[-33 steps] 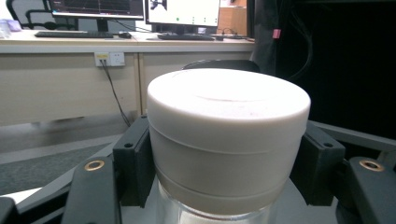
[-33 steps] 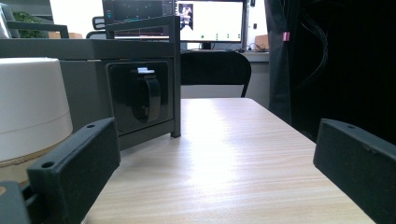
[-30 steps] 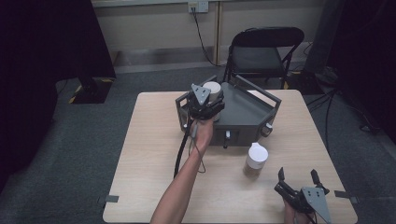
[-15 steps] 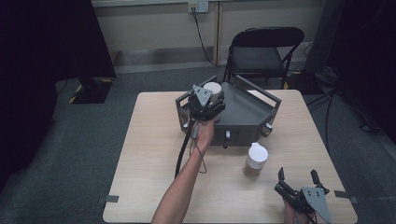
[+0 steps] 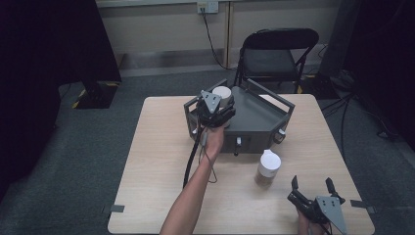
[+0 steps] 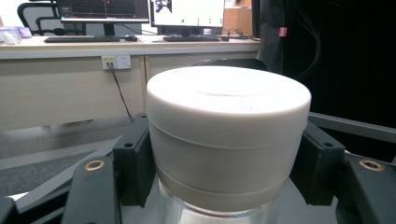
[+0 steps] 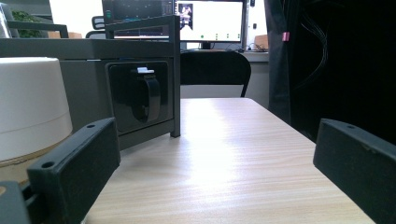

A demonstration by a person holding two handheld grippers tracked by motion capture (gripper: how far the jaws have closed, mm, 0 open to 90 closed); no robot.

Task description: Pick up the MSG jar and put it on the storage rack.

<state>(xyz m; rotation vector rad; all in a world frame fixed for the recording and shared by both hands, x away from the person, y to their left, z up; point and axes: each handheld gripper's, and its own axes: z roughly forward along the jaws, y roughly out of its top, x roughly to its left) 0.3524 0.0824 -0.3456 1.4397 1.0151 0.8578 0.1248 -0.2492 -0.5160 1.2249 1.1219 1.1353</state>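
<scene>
Gripping white-lidded jar [image 6: 228, 135] between jaws, left gripper [image 5: 214, 111]

Below me: pale wooden desk [image 5: 161, 147]. Grey metal rack [image 5: 264, 120] toward the far edge; white-lidded jar [image 5: 268, 168] near the right edge, before the rack.

jar lid [image 6: 228, 123] white | rack [image 5: 254, 120] dark grey | table [image 5: 156, 161] light wood-grain | chair [image 5: 274, 54] black

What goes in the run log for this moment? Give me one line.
left gripper: shut on white-lidded jar over grey rack | right gripper: open, low over table | second jar: upright, free
</scene>
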